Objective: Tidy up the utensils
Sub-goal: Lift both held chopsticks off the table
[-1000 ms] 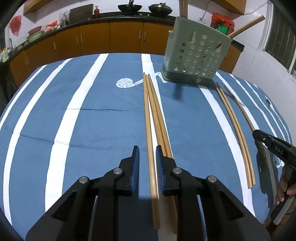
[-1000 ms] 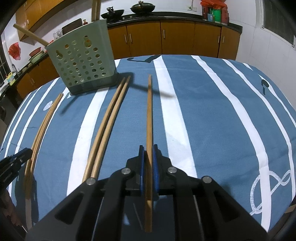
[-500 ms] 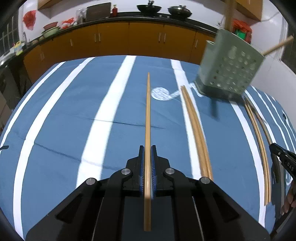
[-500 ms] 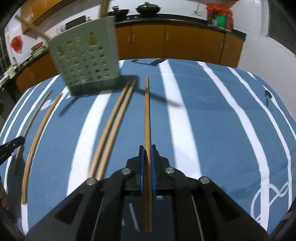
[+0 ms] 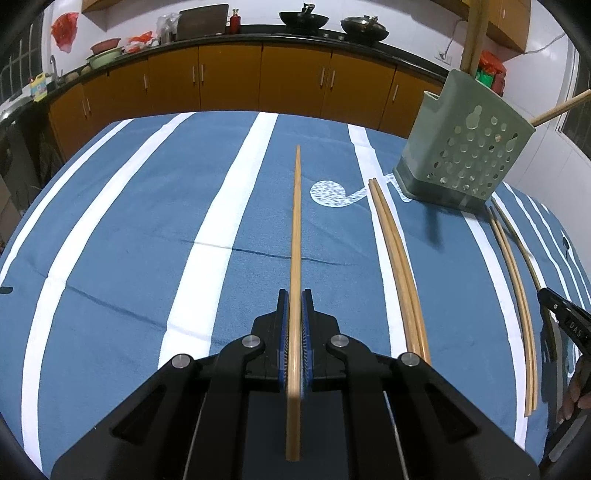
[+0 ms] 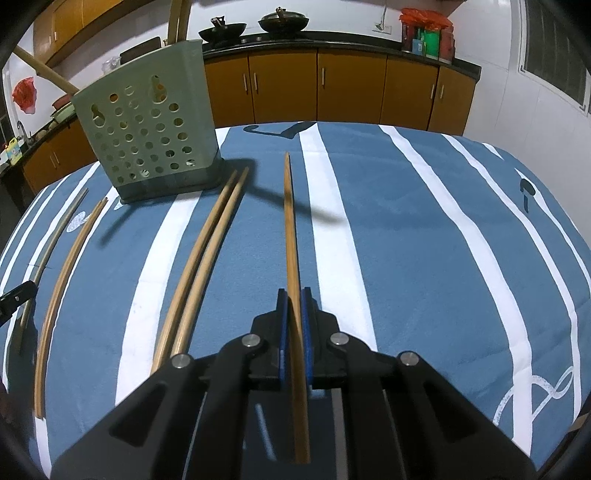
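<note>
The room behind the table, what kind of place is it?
Most likely a home kitchen: orange cabinets under a dark counter, woks on the stove, and a sink tap at far left.

Each wrist camera looks forward along its own fingers, low over the striped tablecloth (image 5: 147, 221); both share the green holder (image 5: 466, 155) (image 6: 147, 136), perhaps from opposite sides.

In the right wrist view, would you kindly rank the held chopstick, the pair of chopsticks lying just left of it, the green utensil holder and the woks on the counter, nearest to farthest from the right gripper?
1. Held chopstick: clamped in the right gripper.
2. Chopstick pair: on the cloth, just left.
3. Green utensil holder: upright, far left on the table.
4. Woks: back counter, beyond the table.
</note>
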A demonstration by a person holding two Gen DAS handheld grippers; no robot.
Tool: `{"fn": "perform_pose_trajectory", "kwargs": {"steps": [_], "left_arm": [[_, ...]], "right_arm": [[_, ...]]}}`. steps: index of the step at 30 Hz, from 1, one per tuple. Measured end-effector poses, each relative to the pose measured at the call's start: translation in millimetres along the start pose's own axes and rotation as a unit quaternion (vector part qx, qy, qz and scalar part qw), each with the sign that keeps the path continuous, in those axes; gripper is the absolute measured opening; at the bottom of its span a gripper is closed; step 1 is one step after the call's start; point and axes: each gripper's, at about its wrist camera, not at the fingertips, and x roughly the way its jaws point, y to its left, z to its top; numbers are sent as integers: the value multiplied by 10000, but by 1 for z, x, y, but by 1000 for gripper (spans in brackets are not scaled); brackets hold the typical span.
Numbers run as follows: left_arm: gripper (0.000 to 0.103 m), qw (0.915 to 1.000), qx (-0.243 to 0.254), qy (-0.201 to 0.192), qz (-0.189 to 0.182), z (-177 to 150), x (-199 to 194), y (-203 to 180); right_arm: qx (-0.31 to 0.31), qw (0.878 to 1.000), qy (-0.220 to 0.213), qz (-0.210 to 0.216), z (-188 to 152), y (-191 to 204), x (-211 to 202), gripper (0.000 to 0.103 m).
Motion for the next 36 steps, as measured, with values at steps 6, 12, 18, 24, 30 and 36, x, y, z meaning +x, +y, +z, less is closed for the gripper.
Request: {"fn": "perform_pose_trajectory", "kwargs": {"steps": [6,12,18,24,30,36], "left_arm": [[9,10000,-38,2,-41,1,1,0],[9,9999,-80,0,-89,1,1,2],[9,9999,-84,0,-92,1,1,2],[9,9999,-106,-1,-125,1,0,3],[9,9999,165,37,-6,-7,-6,0],[8,9998,184,27,7,-7,-6,0]], "right_arm": [[9,10000,0,0,0,0,0,9],[44,10000,-2,42,-1,0,0,9],[67,10000,-2,60,-1,-2,0,9],[69,10000,0,66,-1,-2,0,9],[22,10000,7,75,-6,-2,-4,9],[15,10000,6,54,-6,-3,-5,8]]}}
